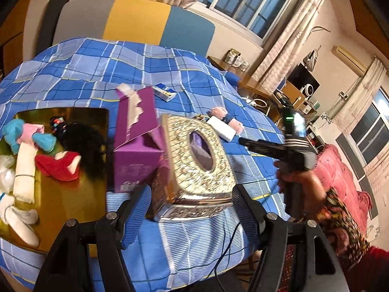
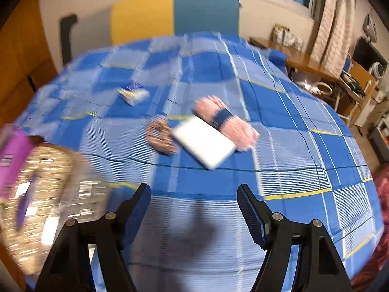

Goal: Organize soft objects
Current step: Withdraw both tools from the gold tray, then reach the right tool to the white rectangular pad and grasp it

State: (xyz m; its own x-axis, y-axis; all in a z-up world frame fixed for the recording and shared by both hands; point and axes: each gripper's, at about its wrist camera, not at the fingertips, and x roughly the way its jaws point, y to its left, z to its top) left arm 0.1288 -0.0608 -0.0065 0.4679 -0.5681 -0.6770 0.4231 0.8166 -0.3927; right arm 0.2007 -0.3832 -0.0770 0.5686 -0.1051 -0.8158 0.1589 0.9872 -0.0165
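Note:
My left gripper [image 1: 190, 194] is shut on the near end of a glittery gold tissue box [image 1: 194, 155], one pad against each side. Left of it a gold tray [image 1: 73, 114] holds soft items: blue and pink socks [image 1: 26, 131], a red sock [image 1: 58, 165], a black furry piece [image 1: 82, 141] and white rolled cloths [image 1: 23, 170]. My right gripper [image 2: 194, 194] is open and empty over the blue checked bedcover [image 2: 279, 121]; it also shows, hand-held, as the right gripper [image 1: 243, 142]. Ahead of it lie a white pad [image 2: 204, 143], a pink rolled towel [image 2: 226, 121] with a dark band, and a brown scrunchie [image 2: 160, 138].
An opened purple carton [image 1: 136, 146] stands between tray and tissue box. A small blue-white packet [image 2: 133, 95] lies farther back on the bed. A padded headboard [image 1: 136, 19] rises behind, a desk [image 1: 255, 82] and a pink quilt [image 1: 340, 170] sit to the right. A black cable [image 1: 226, 250] hangs below my left gripper.

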